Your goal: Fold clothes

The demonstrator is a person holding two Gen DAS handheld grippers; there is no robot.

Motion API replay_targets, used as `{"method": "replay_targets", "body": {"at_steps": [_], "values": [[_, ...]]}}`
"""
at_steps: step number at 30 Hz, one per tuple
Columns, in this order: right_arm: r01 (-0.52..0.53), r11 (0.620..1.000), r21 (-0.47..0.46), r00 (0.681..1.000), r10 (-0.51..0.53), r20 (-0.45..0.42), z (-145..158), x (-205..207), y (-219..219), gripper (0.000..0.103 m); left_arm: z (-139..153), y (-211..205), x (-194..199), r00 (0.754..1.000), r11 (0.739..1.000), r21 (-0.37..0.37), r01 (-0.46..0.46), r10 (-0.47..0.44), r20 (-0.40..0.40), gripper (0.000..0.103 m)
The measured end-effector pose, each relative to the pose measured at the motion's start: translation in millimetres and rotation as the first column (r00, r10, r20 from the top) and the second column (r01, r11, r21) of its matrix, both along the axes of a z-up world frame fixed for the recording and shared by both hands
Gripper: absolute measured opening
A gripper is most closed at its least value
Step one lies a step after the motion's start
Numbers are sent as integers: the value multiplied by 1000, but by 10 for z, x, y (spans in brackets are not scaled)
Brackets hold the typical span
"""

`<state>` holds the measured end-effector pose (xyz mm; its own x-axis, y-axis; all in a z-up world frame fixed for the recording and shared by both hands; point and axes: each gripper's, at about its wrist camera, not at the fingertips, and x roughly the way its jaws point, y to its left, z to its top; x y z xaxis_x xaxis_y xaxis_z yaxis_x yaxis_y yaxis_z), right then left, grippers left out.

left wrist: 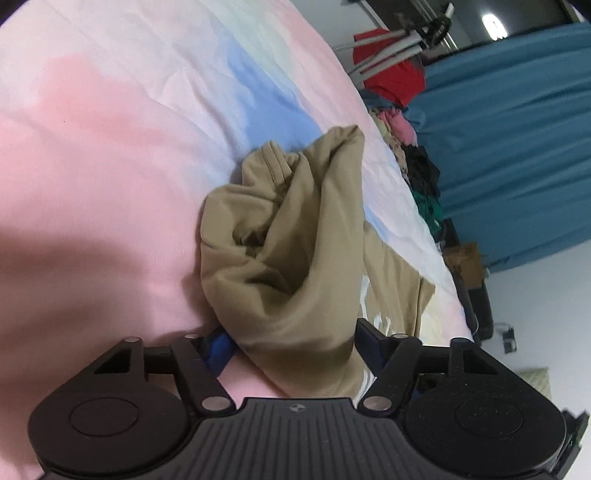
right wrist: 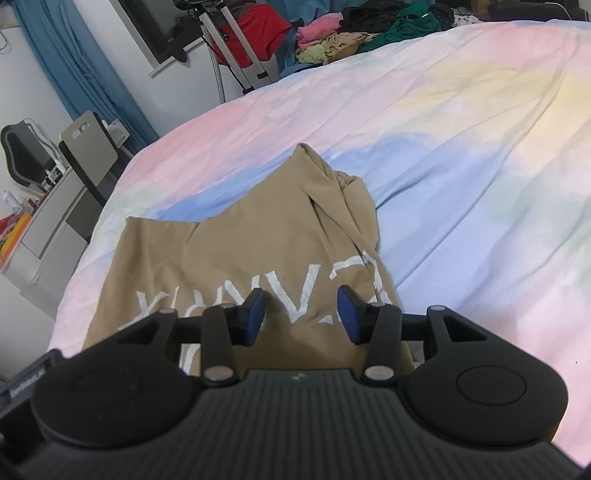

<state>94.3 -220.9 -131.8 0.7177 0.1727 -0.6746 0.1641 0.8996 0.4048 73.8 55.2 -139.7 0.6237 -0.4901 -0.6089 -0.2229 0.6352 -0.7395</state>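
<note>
A tan sweatshirt point(left wrist: 295, 236) with white lettering lies crumpled on the pastel bedspread point(left wrist: 92, 147). One bunched part of it stands up in a loose peak. My left gripper point(left wrist: 293, 347) is low over the near end of that bunch. Its jaws stand wide on either side, with fabric lying between the blue pads point(left wrist: 218, 352) and no pinch showing. In the right wrist view the sweatshirt point(right wrist: 236, 251) lies flatter, its lettering upside down. My right gripper point(right wrist: 302, 314) hovers open just above the lettered part, with nothing between its pads.
A heap of mixed clothes point(right wrist: 354, 33) lies at the bed's far edge. A red garment hangs on a metal stand point(right wrist: 236, 48) beside it. Blue curtains point(left wrist: 517, 147) hang behind, and a desk with a chair point(right wrist: 88, 155) stands beside the bed.
</note>
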Motion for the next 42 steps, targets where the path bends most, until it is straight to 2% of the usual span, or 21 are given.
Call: {"method": "replay_targets", "body": {"at_steps": [4,6,8,9,11,12,13,15,17,20,22,26,30,34,39,42], "values": [[25,999,40,1000,-25,13,46,-29,-74,46,-15,116,-37,1000,999,-38,-15,16,14,47],[57,990,130,997,-63,36,124,-104,-186,48,-17,174,-51,999,995,-91,-28,31,24,42],[77,963,257,994,-96,61,204,-191,-318,48,13,178,-51,999,996,-92,-20,24,44,35],[65,935,348,992,-97,77,223,-235,-383,50,29,179,-51,998,996,-92,-16,21,54,34],[22,840,542,992,-87,94,178,-287,-473,68,59,171,-61,997,997,-83,-8,14,72,32],[8,779,627,993,-78,85,118,-295,-488,87,74,167,-66,997,997,-78,-3,10,80,32],[3,723,691,996,-62,60,39,-292,-471,91,72,153,-50,997,997,-78,-4,10,81,31],[9,625,781,1000,-12,-1,-130,-270,-394,91,67,123,-17,997,997,-78,-4,11,82,31],[22,567,823,997,50,-61,-290,-228,-267,91,67,104,-1,996,997,-78,-7,13,83,31],[57,520,852,984,116,-136,-494,-178,-86,91,81,118,7,996,997,-72,-7,14,90,31],[91,512,854,975,128,-180,-605,-155,-36,91,96,120,-10,995,998,-66,-7,13,97,31],[192,541,818,965,50,-259,-740,-135,-140,91,124,119,-45,994,998,-66,-8,15,110,29],[261,517,815,961,-58,-271,-781,-170,-299,88,95,99,-35,993,998,-70,-8,16,113,28],[281,563,777,958,-116,-262,-743,-185,-343,72,151,119,-87,991,998,-56,3,5,135,27],[302,574,761,953,-165,-254,-771,-197,-428,51,283,54,-199,984,999,-4,33,-32,174,27],[295,605,739,955,-191,-226,-691,-252,-412,35,399,17,-272,982,999,13,34,-36,183,26]]}}
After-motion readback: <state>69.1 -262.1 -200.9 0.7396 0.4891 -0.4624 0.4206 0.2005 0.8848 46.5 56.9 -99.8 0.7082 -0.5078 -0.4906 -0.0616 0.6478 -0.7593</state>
